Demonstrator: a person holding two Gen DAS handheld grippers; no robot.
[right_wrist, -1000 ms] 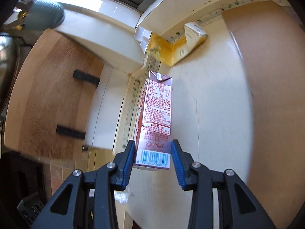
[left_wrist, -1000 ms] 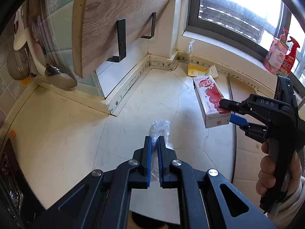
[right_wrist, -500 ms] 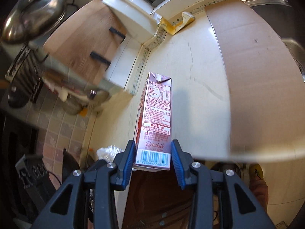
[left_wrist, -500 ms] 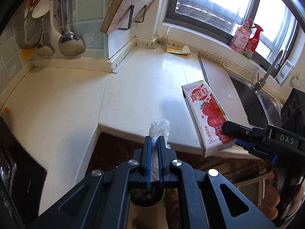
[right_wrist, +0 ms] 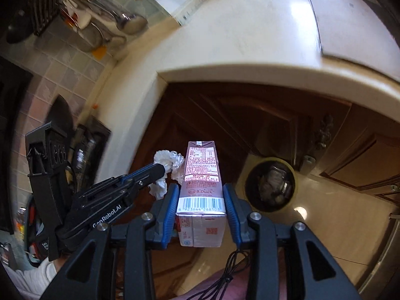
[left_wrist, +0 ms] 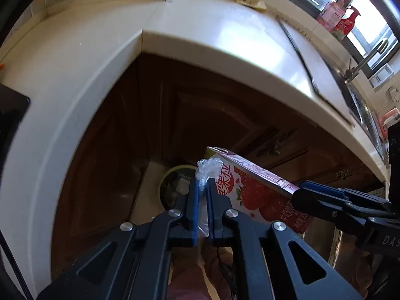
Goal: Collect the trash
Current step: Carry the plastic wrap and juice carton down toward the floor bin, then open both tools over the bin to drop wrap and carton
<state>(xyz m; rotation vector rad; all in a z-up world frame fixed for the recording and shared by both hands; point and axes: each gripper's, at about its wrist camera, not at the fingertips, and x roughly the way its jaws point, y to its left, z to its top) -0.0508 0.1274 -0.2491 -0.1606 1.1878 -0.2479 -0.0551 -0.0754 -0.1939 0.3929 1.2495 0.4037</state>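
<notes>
Cardboard milk carton (right_wrist: 201, 175), light and stiff, clamped near its base by the right tongs (right_wrist: 201, 211); soft crumpled plastic wrap (left_wrist: 208, 168) pinched in the clenched left tongs (left_wrist: 203, 197); both above the floor bin (right_wrist: 271, 185).

Carton (right_wrist: 201, 175) between fingers (right_wrist: 170, 208), seemingly gripped

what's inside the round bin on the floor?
The round dark bin already holds crumpled, silvery-looking trash; exactly what is too blurred to tell. In the left wrist view, the left gripper and clear plastic wad cover part of it.
</notes>
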